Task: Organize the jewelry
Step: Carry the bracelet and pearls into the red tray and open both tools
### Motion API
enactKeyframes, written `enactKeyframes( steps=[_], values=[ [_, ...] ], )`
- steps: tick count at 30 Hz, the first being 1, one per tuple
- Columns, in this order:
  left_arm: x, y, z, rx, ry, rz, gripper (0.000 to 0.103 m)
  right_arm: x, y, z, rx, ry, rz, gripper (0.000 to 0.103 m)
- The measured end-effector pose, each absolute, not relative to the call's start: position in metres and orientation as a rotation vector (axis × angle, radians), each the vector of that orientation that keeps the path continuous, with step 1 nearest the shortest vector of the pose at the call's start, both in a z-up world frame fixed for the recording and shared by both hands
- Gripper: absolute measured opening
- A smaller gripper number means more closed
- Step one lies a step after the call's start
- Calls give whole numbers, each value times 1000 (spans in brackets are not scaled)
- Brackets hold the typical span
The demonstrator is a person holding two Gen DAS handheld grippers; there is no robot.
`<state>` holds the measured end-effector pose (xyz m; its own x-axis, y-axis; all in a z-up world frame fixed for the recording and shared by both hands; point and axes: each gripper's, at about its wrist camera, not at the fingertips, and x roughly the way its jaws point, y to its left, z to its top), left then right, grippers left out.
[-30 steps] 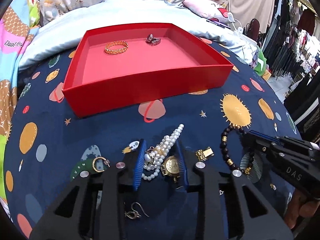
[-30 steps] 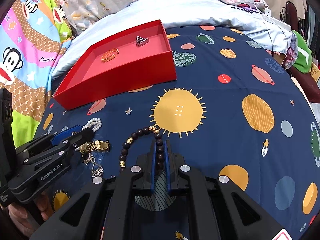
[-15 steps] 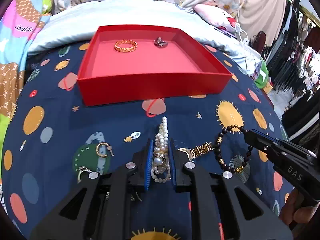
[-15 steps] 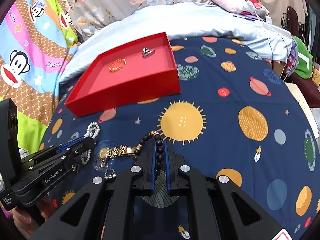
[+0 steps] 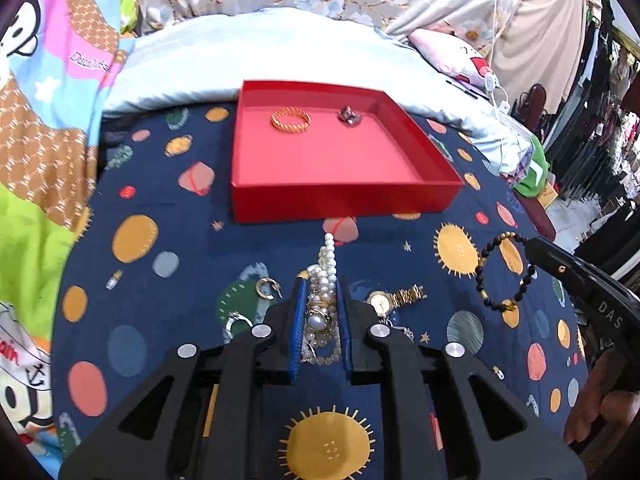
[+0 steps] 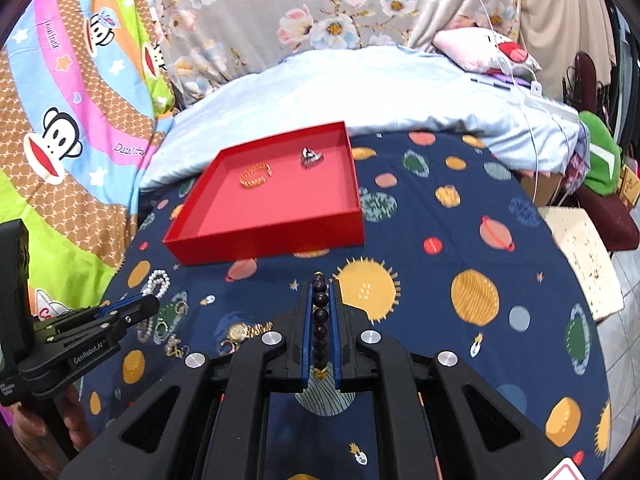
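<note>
The left gripper [image 5: 320, 304] has its jaws clamped on the pearl necklace [image 5: 326, 272]; the right gripper [image 6: 320, 312] pinches the dark bead bracelet [image 6: 320, 320], both short of the red tray [image 5: 344, 200] on the bed.

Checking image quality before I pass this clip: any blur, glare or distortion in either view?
Left wrist view: strong fisheye bowing, dark corner vignette, red tray slightly soft, pearl necklace sharp. Right wrist view: same bowing, even light, no glare, dark bead bracelet crisp.

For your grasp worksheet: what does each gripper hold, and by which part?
Left gripper: the pearl string, bunched mid-length between the jaws. Right gripper: the dark bead bracelet, pinched across one side of its loop.
</note>
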<state>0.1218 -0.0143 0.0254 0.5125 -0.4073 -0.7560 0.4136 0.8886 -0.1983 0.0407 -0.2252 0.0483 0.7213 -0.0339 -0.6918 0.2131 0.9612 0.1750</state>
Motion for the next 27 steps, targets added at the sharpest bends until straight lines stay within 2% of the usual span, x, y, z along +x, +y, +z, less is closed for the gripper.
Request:
enactKeyframes(
  steps=[6,14,27],
  values=[
    [137,-14,54,-1,856,-490,14,61,-224,76,229,708,-68,7],
    [200,-40,77,21,789,-470,14,141,-229,102,210,666,23,7],
    [293,-83,42,0,852,-457,14,255,-235,57,201,770,44,7]
  ],
)
